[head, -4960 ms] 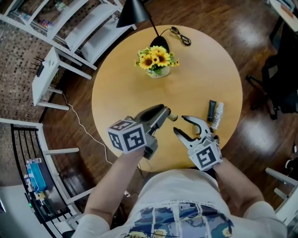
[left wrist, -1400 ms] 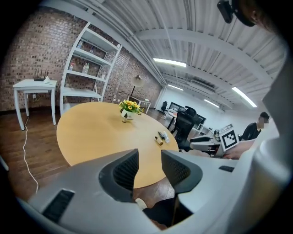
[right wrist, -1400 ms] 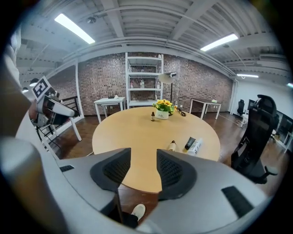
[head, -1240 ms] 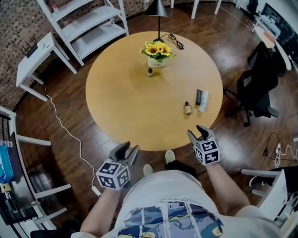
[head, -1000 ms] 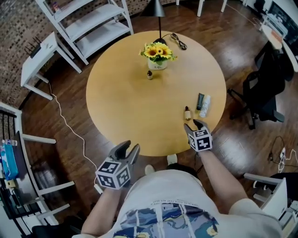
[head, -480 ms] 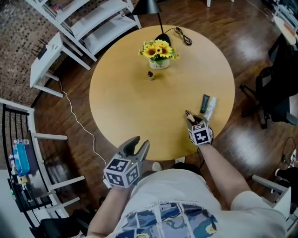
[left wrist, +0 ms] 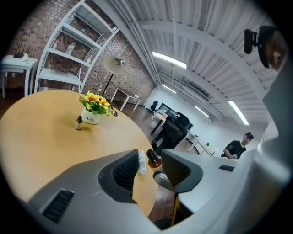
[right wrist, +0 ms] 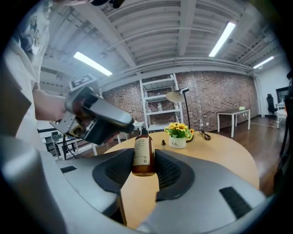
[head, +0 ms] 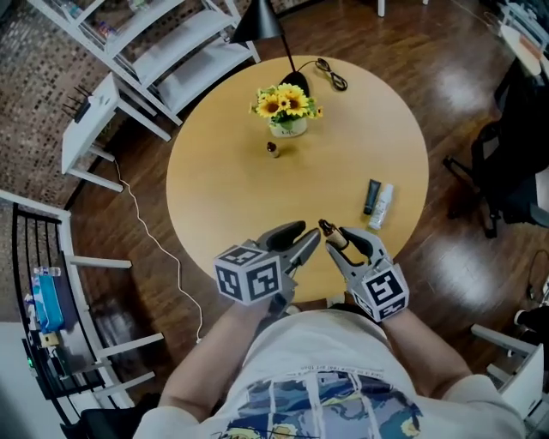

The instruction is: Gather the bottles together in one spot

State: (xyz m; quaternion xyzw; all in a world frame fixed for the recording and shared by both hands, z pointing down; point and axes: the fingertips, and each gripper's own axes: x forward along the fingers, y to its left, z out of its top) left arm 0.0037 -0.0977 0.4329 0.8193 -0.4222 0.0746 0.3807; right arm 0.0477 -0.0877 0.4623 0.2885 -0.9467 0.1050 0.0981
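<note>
Round worktop (head: 225, 184): flower pot (head: 288, 128) toward the far side, with a small dark bottle (head: 273, 149) just beside it. Lamp (head: 262, 21) and cable (head: 330, 72) at the far edge. Black bottle (head: 371, 196) and white bottle (head: 383, 206) lying touching at the right. Right tongs (right wrist: 143, 167) clamped on a brown bottle (head: 331, 233) with a pale label and dark cap, over the near edge. Left tongs (head: 306, 237) apart and empty, close beside it.
</note>
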